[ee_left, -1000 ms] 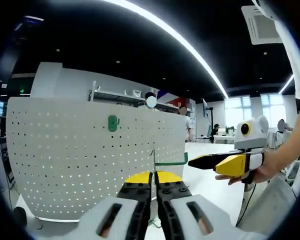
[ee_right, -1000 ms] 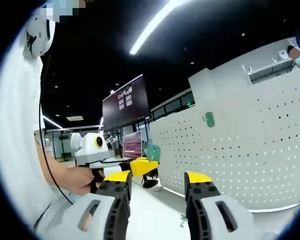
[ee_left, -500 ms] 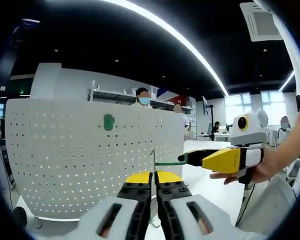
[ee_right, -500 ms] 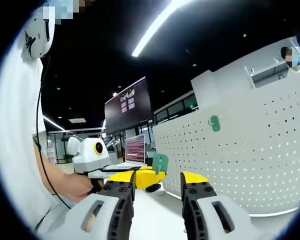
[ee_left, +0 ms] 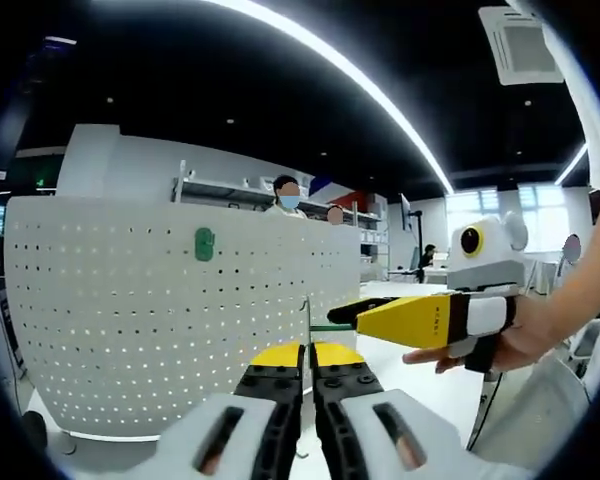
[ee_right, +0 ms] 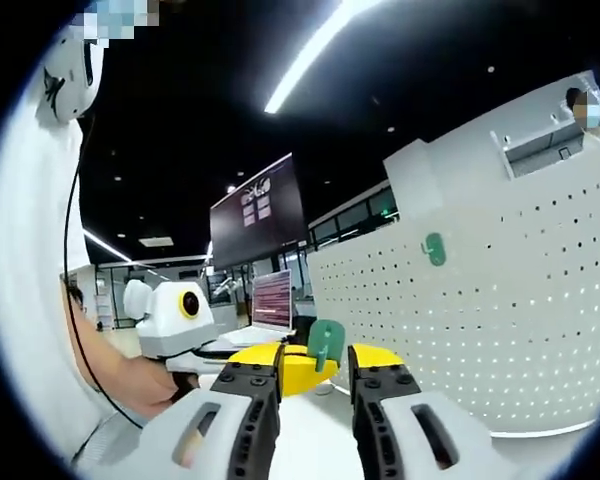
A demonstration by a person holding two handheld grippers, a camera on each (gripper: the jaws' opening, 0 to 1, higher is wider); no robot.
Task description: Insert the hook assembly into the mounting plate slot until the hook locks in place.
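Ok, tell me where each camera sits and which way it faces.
Left gripper view: rides on the left gripper, looking along its shut jaws, which pinch the hook, toward the pegboard; the right gripper and its hand enter from the right.
Right gripper view: rides on the right gripper, looking along its open jaws at the pegboard from the side; a white sleeve shows on the left.
Shared: pegboard, its green peg, the hook, the opposite gripper.

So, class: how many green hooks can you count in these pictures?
2. One green hook is mounted high on the white pegboard; another hook is between the two grippers, pinched by the left gripper. Others may be hidden.
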